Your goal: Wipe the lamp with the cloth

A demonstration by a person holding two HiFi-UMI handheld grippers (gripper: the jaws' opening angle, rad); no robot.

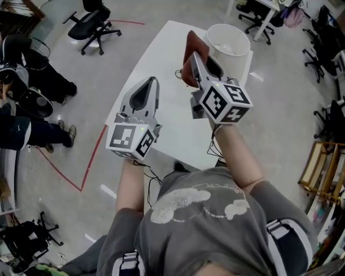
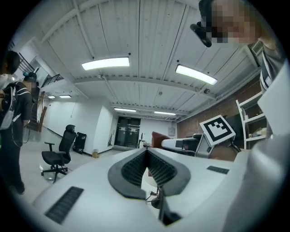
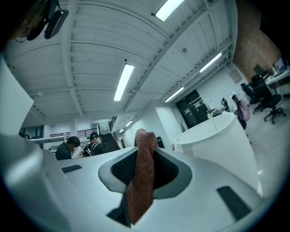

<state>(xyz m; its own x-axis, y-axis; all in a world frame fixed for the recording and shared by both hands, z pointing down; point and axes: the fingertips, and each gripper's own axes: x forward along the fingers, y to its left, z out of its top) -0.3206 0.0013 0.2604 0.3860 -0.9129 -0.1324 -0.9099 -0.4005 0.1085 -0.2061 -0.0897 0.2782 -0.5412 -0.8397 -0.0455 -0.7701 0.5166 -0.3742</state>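
Note:
Both grippers are raised high above the white table [image 1: 156, 54]. My right gripper [image 1: 194, 55] is shut on a reddish-brown cloth [image 1: 188, 60], which hangs folded between the jaws [image 3: 141, 181] in the right gripper view. The lamp's white round shade [image 1: 228, 41] stands at the table's far end, just right of the cloth; it rises close by on the right [image 3: 218, 136]. My left gripper [image 1: 152, 82] is shut with nothing in it, jaws pressed together [image 2: 146, 152]. From the left gripper view the cloth [image 2: 158, 138] and the right gripper's marker cube [image 2: 218, 129] show to the right.
A thin dark cable [image 1: 178, 72] lies on the table near the cloth. Black office chairs stand at the far left [image 1: 92, 26] and far right [image 1: 257, 13]. People sit at the left edge [image 1: 27, 86]. A wooden shelf [image 1: 322, 167] is on the right.

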